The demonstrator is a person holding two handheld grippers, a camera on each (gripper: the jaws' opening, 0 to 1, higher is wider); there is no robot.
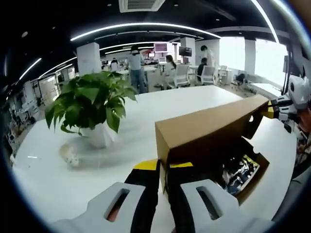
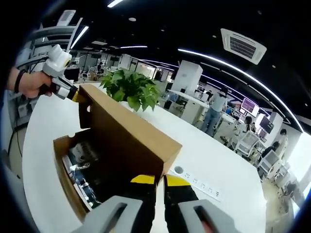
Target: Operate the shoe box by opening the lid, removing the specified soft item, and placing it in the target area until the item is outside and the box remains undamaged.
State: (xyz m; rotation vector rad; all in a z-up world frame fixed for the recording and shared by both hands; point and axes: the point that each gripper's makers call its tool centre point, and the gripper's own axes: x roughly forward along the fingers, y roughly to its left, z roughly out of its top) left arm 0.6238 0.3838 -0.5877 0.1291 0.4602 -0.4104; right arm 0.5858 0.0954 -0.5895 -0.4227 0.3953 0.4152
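A brown cardboard shoe box [image 1: 253, 180] lies on a white table [image 1: 160, 104] with its lid [image 1: 209, 127] raised on edge. My left gripper [image 1: 164, 166] is shut on the near end of the lid. My right gripper [image 1: 268, 112] is clamped on the far end. In the right gripper view my right gripper [image 2: 159, 179] pinches the lid [image 2: 126, 136] at the bottom, and my left gripper [image 2: 77, 95], held by a hand, grips the opposite end. Inside the box [image 2: 60, 143] lies a dark item with coloured print [image 2: 80, 158], also seen in the left gripper view [image 1: 238, 172].
A potted green plant [image 1: 90, 104] in a white pot stands on the table left of the box, with a small pale object [image 1: 71, 156] near it. A white power strip [image 2: 198, 184] lies beside the box. People and office chairs [image 1: 181, 74] are beyond the table.
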